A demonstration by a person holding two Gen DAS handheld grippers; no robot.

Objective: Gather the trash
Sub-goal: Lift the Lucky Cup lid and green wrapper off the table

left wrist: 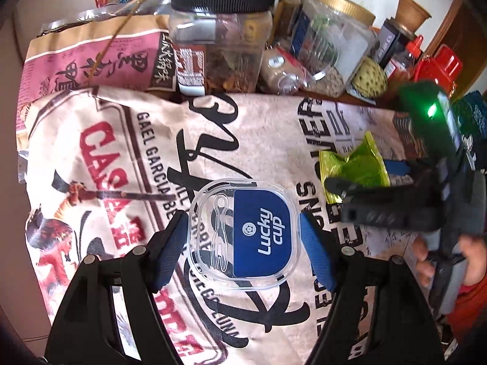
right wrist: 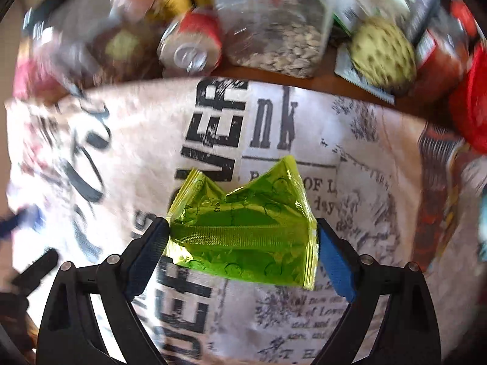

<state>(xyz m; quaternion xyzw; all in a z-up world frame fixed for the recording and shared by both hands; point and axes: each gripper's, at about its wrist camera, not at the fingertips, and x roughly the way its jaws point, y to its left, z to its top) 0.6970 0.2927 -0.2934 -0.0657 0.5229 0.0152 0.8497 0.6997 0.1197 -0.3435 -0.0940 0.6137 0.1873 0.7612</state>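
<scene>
A clear plastic lid with a blue "Lucky cup" label (left wrist: 243,237) lies on the printed tablecloth (left wrist: 121,158). My left gripper (left wrist: 243,243) is spread around it, one blue pad at each side edge; whether the pads press on it I cannot tell. A crumpled green foil wrapper (right wrist: 243,231) lies on the cloth between the fingers of my right gripper (right wrist: 243,249), the pads touching its two ends. In the left wrist view the wrapper (left wrist: 356,167) and the right gripper (left wrist: 365,194) show at the right.
Along the far edge of the table stand jars (left wrist: 219,30), snack bags (left wrist: 91,57), a tipped soda can (right wrist: 191,42), a jar of seeds (right wrist: 274,36), a green round fruit (right wrist: 383,51) and red-capped containers (left wrist: 438,67). The person's hand (left wrist: 468,261) holds the right gripper.
</scene>
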